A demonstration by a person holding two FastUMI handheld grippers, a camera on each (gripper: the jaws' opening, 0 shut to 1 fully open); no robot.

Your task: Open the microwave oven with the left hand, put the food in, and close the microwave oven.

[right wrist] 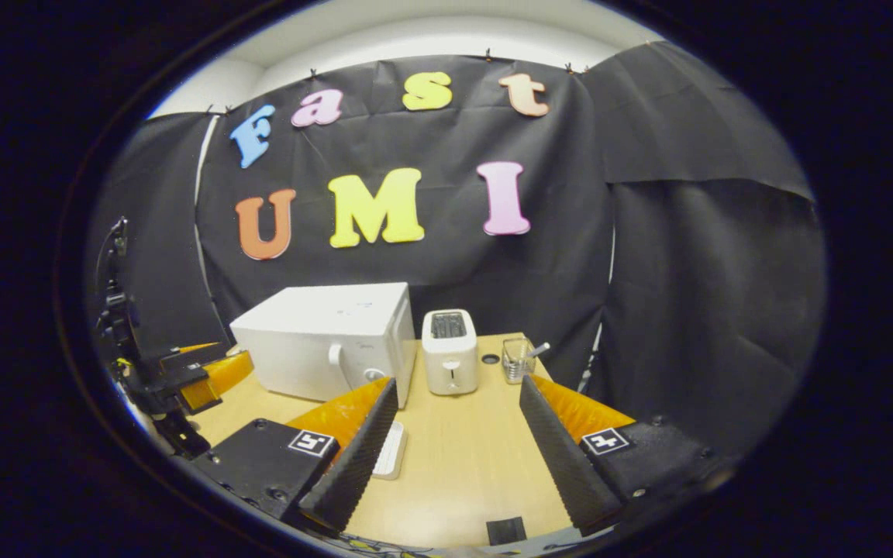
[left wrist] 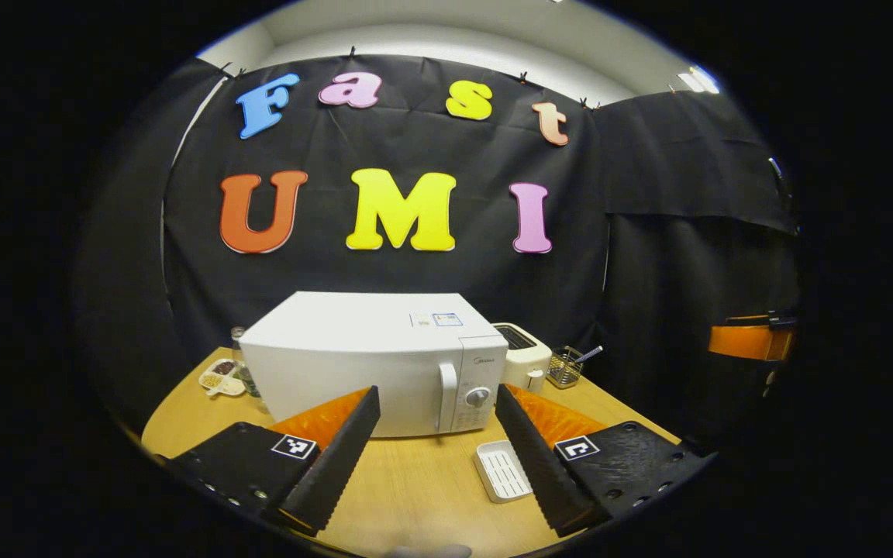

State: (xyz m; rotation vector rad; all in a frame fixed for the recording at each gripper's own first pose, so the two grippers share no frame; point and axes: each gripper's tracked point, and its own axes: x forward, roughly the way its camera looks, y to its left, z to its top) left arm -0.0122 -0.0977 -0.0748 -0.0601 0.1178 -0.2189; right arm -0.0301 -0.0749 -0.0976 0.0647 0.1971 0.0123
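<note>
Left claw (left wrist: pixel 435 449) hangs above the pale wooden tabletop (left wrist: pixel 415 504), fingers spread wide apart, nothing between them. Just beyond its right finger, low on the table, lies a small white ribbed rectangular tray (left wrist: pixel 501 470), flat, partly hidden by that finger. Whether the tray carries food, cannot tell.

Straight ahead of the left claw stands the white box-shaped microwave oven (left wrist: pixel 369 360), door shut, its white vertical handle (left wrist: pixel 447 395) and round knob (left wrist: pixel 477 397) toward the claw's right. The claw is apart from it, no contact.

Past the microwave's right side: a white two-slot toaster (left wrist: pixel 522 353), then a small wire mesh basket (left wrist: pixel 564 368) with a utensil sticking out. At the far left of the microwave, a small white divided dish (left wrist: pixel 222 377) with dark and pale bits in it.

Right claw (right wrist: pixel 450 446) also hovers over the same table, fingers set wide, empty. The white tray's edge peeks out beside its left finger. A small black flat square piece (right wrist: pixel 506 530) sits on the table's near edge between its fingers. Ahead and left stands the microwave, with the toaster directly ahead and the mesh basket slightly right of that.

Off to the right claw's far left, the other gripper's body shows, held low by the table edge.
</note>
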